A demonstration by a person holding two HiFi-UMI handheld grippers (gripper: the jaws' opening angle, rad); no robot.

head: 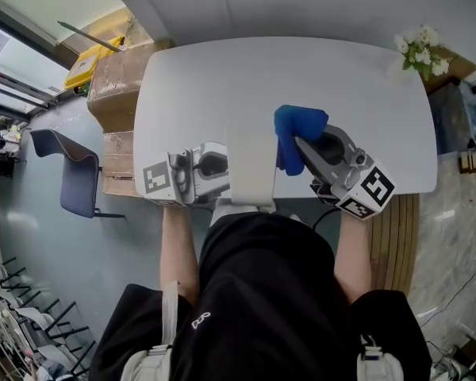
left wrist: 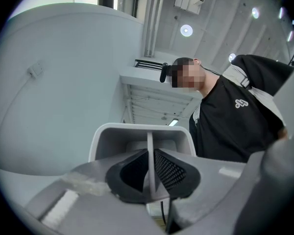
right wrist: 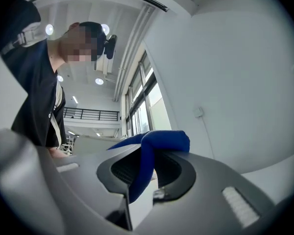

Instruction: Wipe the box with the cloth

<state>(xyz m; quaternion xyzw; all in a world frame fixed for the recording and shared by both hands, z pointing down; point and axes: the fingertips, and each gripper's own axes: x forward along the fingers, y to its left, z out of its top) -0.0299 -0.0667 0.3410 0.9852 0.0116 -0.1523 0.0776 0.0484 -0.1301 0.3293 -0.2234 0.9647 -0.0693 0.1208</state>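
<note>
The box [head: 250,161] sat at the near edge of the table [head: 301,70], directly in front of the person and between the two grippers. In the head view its long axis ran away from the body.

The left gripper [head: 222,169] gripped it from the left. In the left gripper view its jaws [left wrist: 149,165] were nearly together, pinching one thin wall of the box [left wrist: 142,133], whose open side faced that camera.

The right gripper [head: 297,145] came in from the right with the cloth [head: 300,125]. In its own view the jaws [right wrist: 144,173] were clamped on a fold of blue cloth [right wrist: 159,143], which bulged out past the tips.

The relation that mattered was this: the box lay just to the left of the cloth, and the blue wad looked to be at or touching the box's right long face, towards its far end. I could not tell whether it pressed on the face.

The right hand was the wiping hand, and the left only steadied the box. A stroke would probably run along that long face — towards the body or away from it — with the left grip holding against the push.
</note>
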